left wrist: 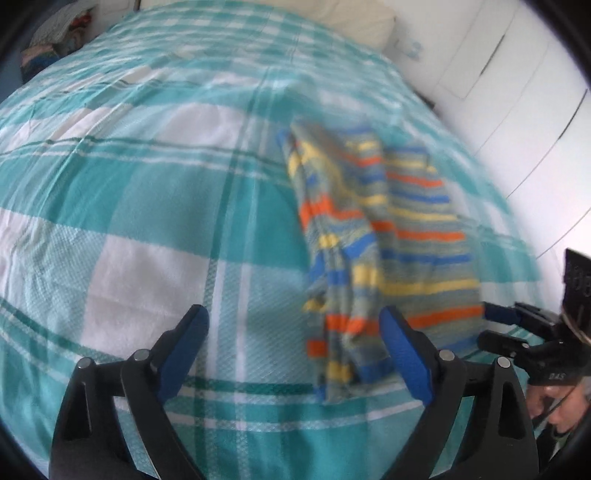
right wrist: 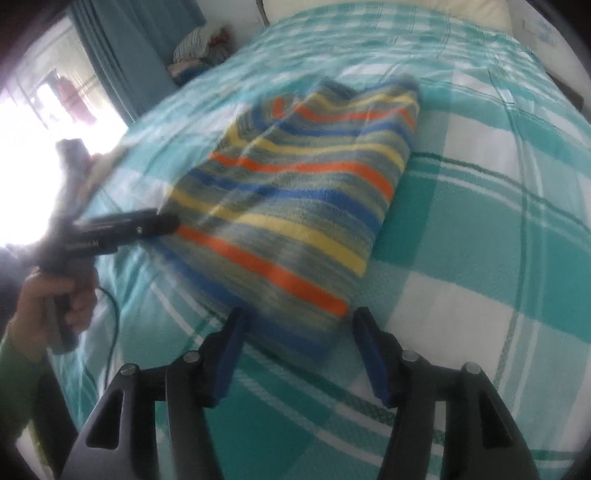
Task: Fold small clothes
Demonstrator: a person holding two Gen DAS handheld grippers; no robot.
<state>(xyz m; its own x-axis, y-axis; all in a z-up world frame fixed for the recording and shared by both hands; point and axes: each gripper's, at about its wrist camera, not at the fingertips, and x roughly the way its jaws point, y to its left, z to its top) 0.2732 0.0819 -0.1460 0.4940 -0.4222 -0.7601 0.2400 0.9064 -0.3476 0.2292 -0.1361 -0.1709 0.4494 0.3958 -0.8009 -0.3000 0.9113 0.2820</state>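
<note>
A striped garment (left wrist: 388, 240) in grey, blue, yellow and orange lies folded on the teal-and-white checked bedspread (left wrist: 147, 206). It also shows in the right wrist view (right wrist: 295, 199). My left gripper (left wrist: 293, 325) is open and empty, its right finger at the garment's near edge. My right gripper (right wrist: 299, 325) is open and empty, just above the garment's near corner. In the left wrist view the right gripper (left wrist: 495, 321) sits at the garment's right edge. In the right wrist view the left gripper (right wrist: 162, 223) points at the garment's left edge. Both views are blurred.
A cream pillow (left wrist: 354, 18) lies at the bed's head. White cupboard doors (left wrist: 517, 92) stand along the bed's far side. A pile of clothes (right wrist: 199, 51) sits beside teal curtains (right wrist: 125, 48) and a bright window (right wrist: 37, 110).
</note>
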